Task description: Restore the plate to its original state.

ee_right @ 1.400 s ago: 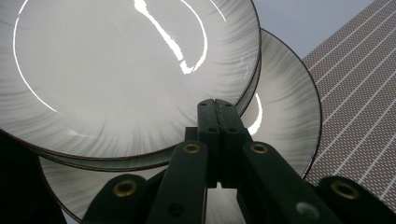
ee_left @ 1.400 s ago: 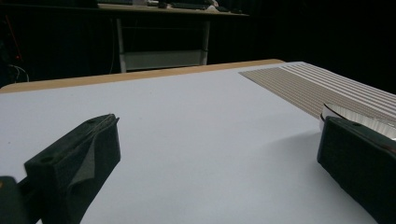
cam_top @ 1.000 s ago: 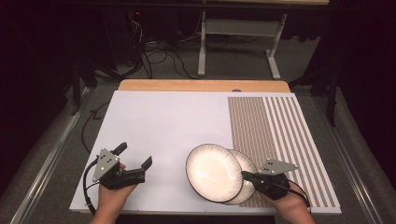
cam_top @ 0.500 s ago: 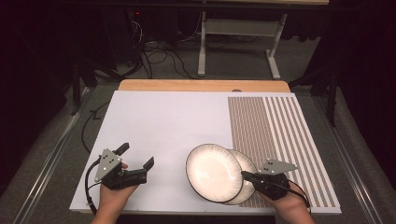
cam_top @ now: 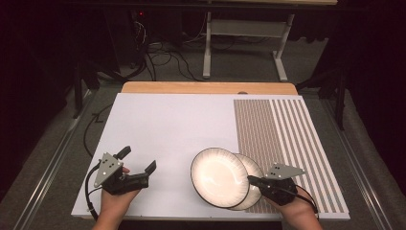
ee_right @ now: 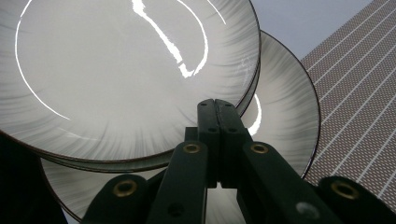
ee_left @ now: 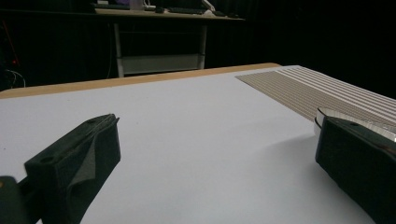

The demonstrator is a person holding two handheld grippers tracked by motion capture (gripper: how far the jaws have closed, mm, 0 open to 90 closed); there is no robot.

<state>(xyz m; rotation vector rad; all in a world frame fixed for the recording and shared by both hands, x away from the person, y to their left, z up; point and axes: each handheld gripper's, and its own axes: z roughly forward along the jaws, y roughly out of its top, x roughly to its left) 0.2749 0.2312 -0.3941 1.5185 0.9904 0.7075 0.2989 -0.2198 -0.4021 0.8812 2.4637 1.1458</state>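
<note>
Two plates are seen near the front edge of the worktop (cam_top: 158, 124), where the plain white surface meets the striped mat (cam_top: 287, 139). The upper plate (cam_top: 219, 176) is overlapped onto the lower plate (cam_top: 253, 168), with its left side raised and its face tilted toward the camera in the high view. The lower plate is partly covered and juts out to the right, onto the edge of the stripes.

The right tool (cam_top: 253, 180) is held just at the right rim of the plates, pointed leftward at them. In the right gripper view its jaws are seen pressed together, the tips (ee_right: 216, 112) placed over the lower plate (ee_right: 289, 107) right where the rim of the upper plate (ee_right: 116, 70) crosses it. Whether the tips touch a plate cannot be told.

The left tool (cam_top: 139, 165) is held well apart from the plates, over the bare white surface at the left. Its jaws are spread wide, with nothing between them. In the left gripper view a plate rim (ee_left: 355, 119) is glimpsed just behind the right-hand jaw.
</note>
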